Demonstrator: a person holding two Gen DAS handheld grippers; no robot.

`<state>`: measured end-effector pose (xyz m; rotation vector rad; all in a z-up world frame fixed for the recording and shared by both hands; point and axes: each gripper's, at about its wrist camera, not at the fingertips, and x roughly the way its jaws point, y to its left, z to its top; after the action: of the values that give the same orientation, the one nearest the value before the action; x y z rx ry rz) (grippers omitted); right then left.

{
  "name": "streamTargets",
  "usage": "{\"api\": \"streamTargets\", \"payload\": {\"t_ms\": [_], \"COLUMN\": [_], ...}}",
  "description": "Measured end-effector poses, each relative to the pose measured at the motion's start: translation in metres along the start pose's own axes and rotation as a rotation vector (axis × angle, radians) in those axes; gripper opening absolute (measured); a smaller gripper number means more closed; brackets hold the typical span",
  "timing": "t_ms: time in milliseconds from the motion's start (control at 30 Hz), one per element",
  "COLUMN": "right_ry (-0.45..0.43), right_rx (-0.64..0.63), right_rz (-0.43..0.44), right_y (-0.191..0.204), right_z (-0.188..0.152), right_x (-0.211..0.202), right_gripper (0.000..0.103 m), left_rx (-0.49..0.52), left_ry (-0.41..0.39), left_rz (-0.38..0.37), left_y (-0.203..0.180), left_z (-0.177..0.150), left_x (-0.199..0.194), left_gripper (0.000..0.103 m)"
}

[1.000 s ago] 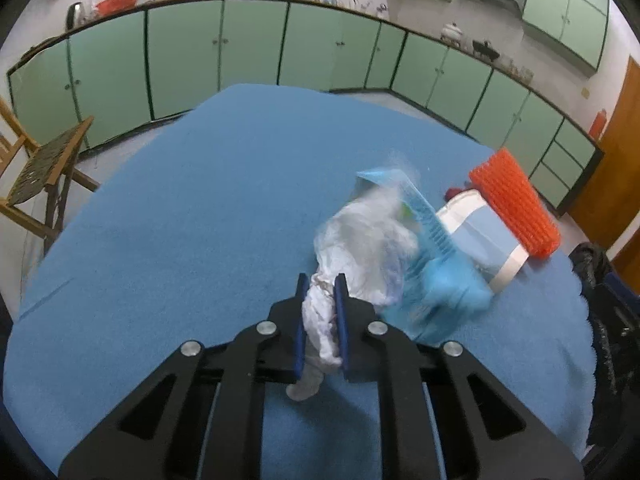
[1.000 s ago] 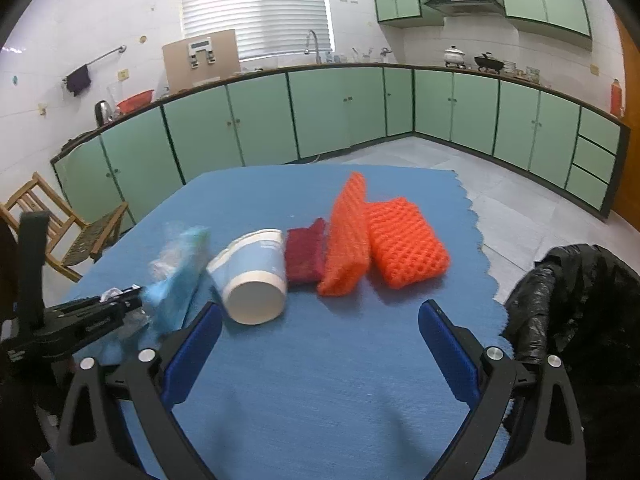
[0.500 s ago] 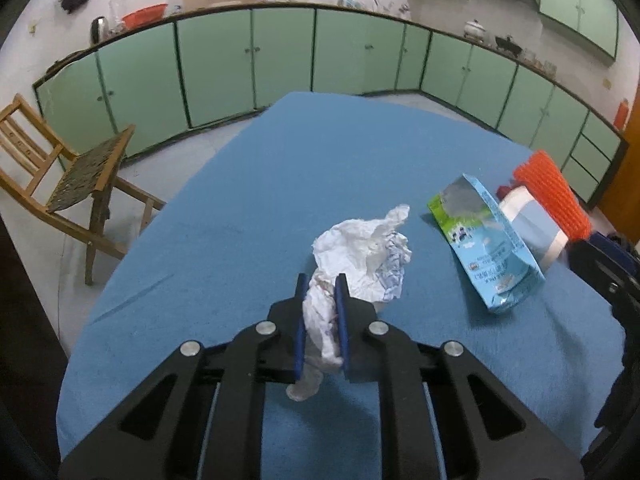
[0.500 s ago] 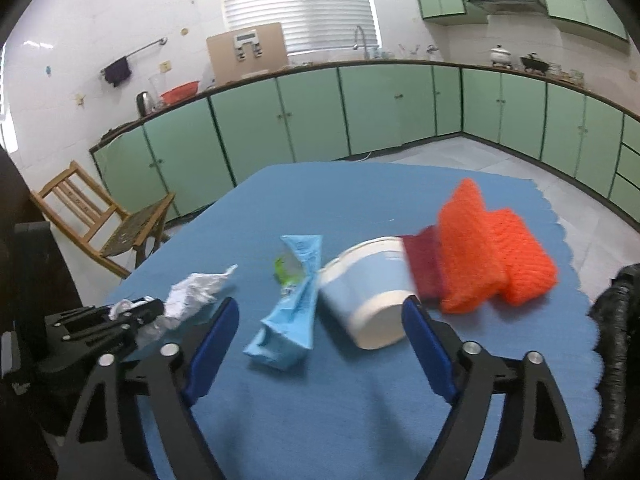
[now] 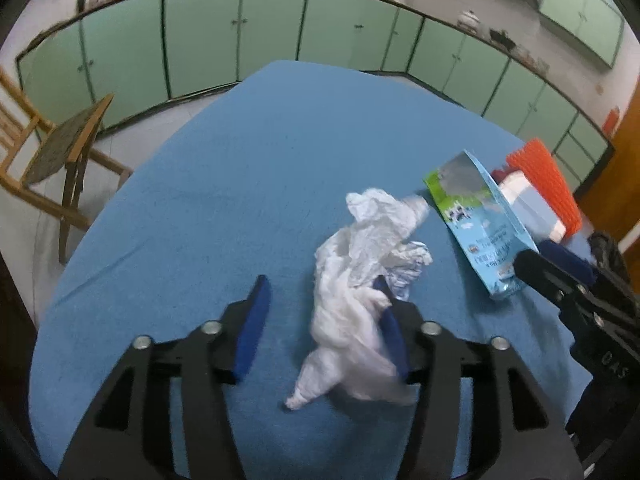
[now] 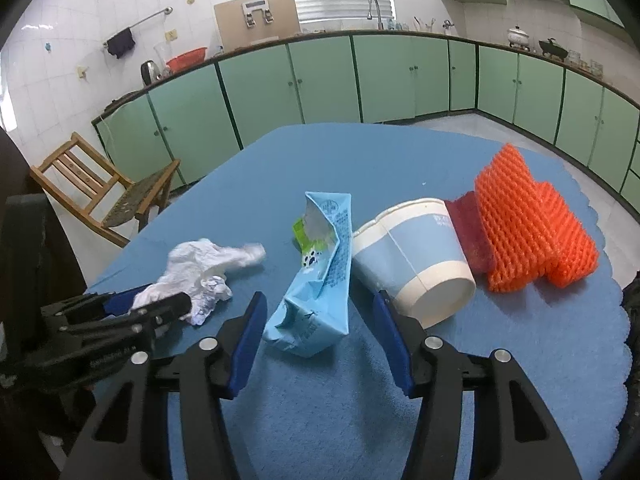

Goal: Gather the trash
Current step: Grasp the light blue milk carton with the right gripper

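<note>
trash remains uncollected on the blue surface (image 6: pixel 320 160): crumpled tissue (image 5: pixel 360 280), flattened carton (image 6: pixel 316 276), paper cup (image 6: pixel 416 256) and orange foam net (image 6: pixel 528 236) all lie there. left claw (image 5: pixel 324 320), angled down, is opening; the tissue is draped against one finger, unpinched. right claw (image 6: pixel 324 332), angled down, is closing around the carton's near end, pads not touching.

The white tissue (image 5: pixel 360 280) looks smeared near the left gripper (image 5: pixel 324 324) and hides part of one blue pad. The black trash bag (image 6: pixel 632 320) is cut off at the right edge. The red thing (image 6: pixel 466 232) hides behind the orange foam net (image 6: pixel 528 232).
</note>
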<state>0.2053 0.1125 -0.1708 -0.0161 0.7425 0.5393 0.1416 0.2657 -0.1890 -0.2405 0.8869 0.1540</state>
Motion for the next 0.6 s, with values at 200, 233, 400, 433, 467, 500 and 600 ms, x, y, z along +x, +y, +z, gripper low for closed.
{"api": "streamTargets", "payload": {"t_ms": [200, 233, 400, 433, 467, 500, 600], "right_ry": [0.02, 0.024, 0.037, 0.04, 0.042, 0.044, 0.056], "right_rx": [-0.001, 0.001, 0.006, 0.015, 0.022, 0.029, 0.031], "right_rz": [0.004, 0.008, 0.012, 0.011, 0.011, 0.013, 0.013], "right_y": [0.001, 0.002, 0.002, 0.002, 0.001, 0.001, 0.003], "right_z": [0.0, 0.001, 0.002, 0.003, 0.004, 0.006, 0.011], "right_x": [0.007, 0.008, 0.015, 0.018, 0.021, 0.023, 0.032], "right_gripper": [0.051, 0.051, 0.051, 0.051, 0.051, 0.051, 0.051], "left_rx": [-0.017, -0.022, -0.058, -0.053, -0.046, -0.044, -0.04], "left_ry": [0.001, -0.004, -0.05, -0.054, -0.057, -0.057, -0.056], "left_rz": [-0.033, -0.033, 0.004, 0.01, 0.019, 0.02, 0.028], "left_y": [0.004, 0.005, 0.012, 0.012, 0.011, 0.011, 0.011], "left_z": [-0.001, -0.001, -0.001, -0.001, -0.001, -0.001, -0.001], "left_x": [-0.001, -0.002, -0.013, -0.013, -0.014, -0.015, -0.015], "left_gripper": [0.015, 0.013, 0.012, 0.012, 0.012, 0.012, 0.012]}}
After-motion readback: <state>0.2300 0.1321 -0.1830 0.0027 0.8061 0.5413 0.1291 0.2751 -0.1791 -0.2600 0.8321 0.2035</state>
